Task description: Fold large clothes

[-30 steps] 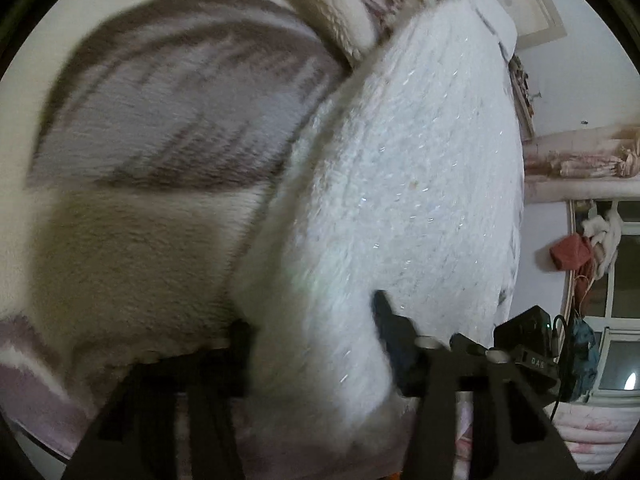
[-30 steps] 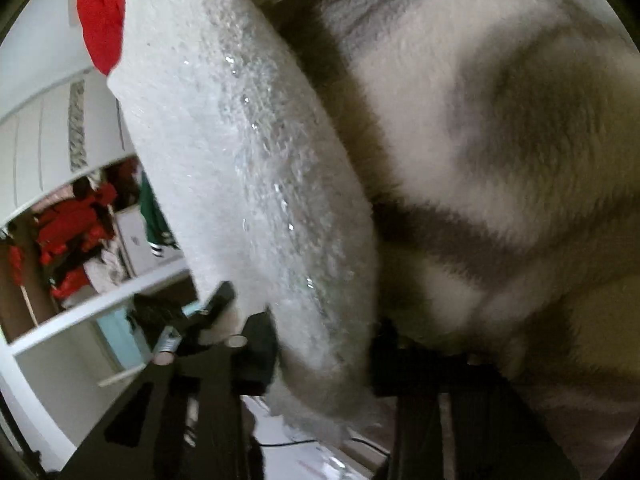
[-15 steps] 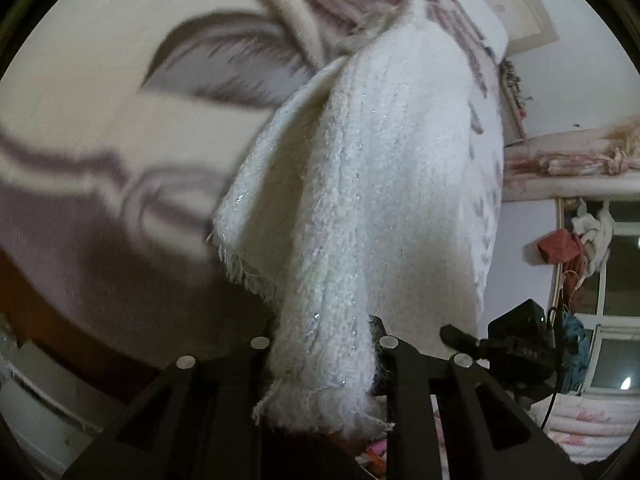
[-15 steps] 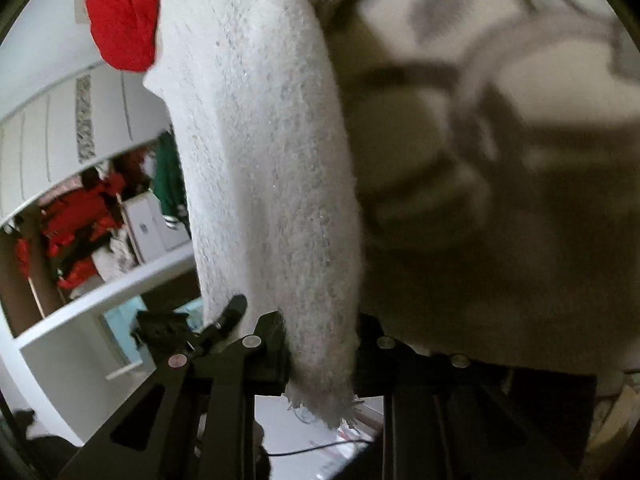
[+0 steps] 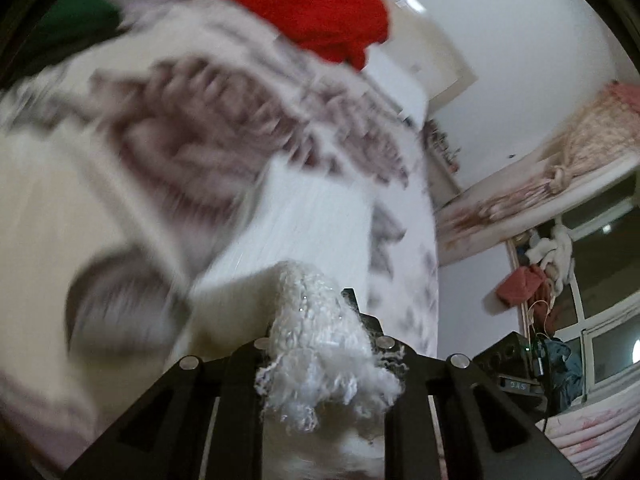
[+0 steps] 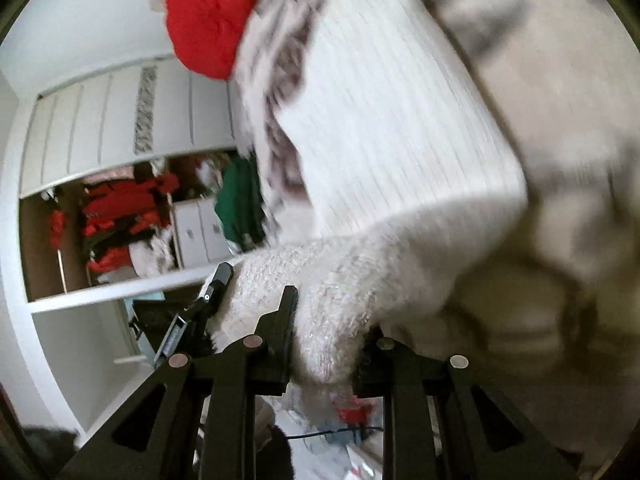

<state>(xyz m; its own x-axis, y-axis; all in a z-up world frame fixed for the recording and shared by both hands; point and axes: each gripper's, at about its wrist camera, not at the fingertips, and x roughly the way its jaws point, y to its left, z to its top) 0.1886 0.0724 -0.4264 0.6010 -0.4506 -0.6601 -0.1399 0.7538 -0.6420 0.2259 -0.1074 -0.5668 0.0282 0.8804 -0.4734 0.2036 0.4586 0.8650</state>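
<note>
Both tongs, left (image 5: pixel 316 344) and right (image 6: pixel 328 336), clamp the fuzzy white knit (image 6: pixel 392 152) by thin edges, so one jerk could slip it free.

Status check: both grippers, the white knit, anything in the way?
Left gripper shut on white knit garment. Right gripper shut on it too. Knit lifted off patterned blanket. Red garment beyond; nothing blocking.

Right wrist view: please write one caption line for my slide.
Right gripper shut on fuzzy white knitted garment, lifted above grey-patterned cream blanket.
</note>
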